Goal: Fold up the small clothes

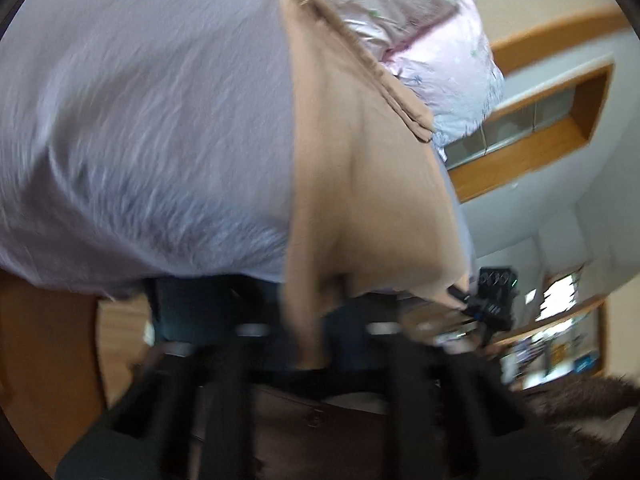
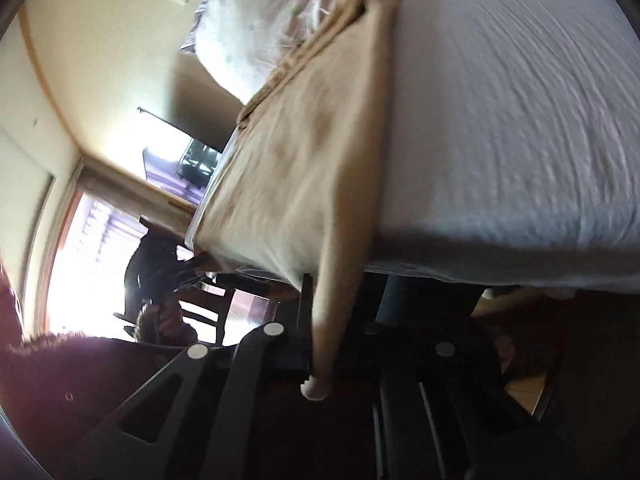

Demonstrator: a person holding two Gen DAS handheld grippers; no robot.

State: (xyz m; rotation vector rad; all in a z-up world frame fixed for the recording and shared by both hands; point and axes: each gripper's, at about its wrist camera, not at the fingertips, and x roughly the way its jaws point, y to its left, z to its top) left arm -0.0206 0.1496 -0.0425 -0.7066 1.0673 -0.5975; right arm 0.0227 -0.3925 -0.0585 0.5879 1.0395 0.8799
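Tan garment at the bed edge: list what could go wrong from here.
1. The tan garment stretches from both claws to the bed, its far end bunched by the pink quilt; pulling may drag it crooked.
2. Only narrow strips of cloth sit in the left claw and right claw; either could slip.
3. Both views are blurred, so fast motion may spoil alignment.

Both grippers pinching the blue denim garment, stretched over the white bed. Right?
Not blue denim: it's a tan, soft-knit garment, as both wrist views show. The left gripper and right gripper each pinch a corner of it, stretched over the white textured bedspread.
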